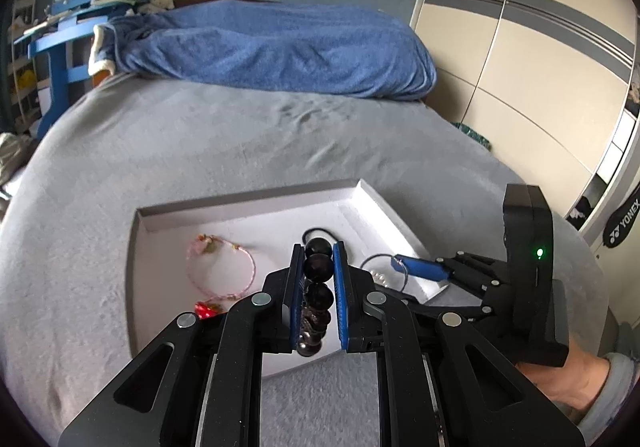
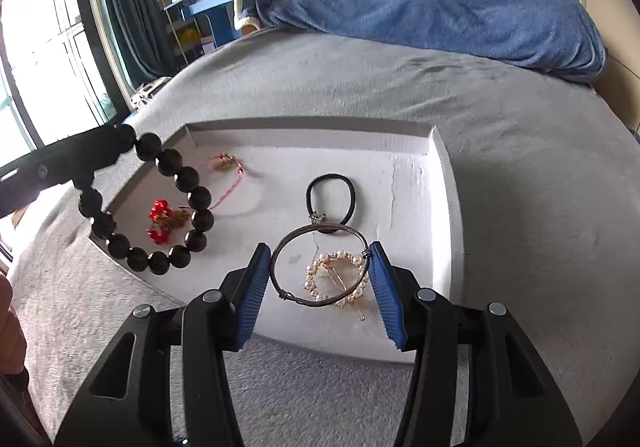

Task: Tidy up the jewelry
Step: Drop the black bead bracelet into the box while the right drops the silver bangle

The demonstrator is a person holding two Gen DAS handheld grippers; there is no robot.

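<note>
We judge the dark bead bracelet (image 2: 160,207) as fairly weighty and floppy, its round beads strung so that the loop sags and swings from wherever it is pinched; the beads look smooth and could roll between flat pads, so the hold belongs across two or three neighbouring beads, as it is now; the thin metal bangle (image 2: 319,265) we take to be light, stiff and springy, slick along its wire, best held across its width at opposite edges.

Our left claw (image 1: 318,289) is nearly together, clamped on a run of the bracelet's beads; the rest of the loop hangs free above the near left corner of the white tray (image 2: 448,183), which lies on the grey bed (image 2: 520,119); our right claw (image 2: 320,287) stands about half apart, its blue pads (image 2: 254,287) pressed on either side of the bangle, which it carries above the tray's near edge, over a pearl hair clip (image 2: 340,283).

Already in the tray lie a black hair tie (image 2: 332,193), a pink cord bracelet (image 1: 224,271) and red bead earrings (image 2: 160,223).
</note>
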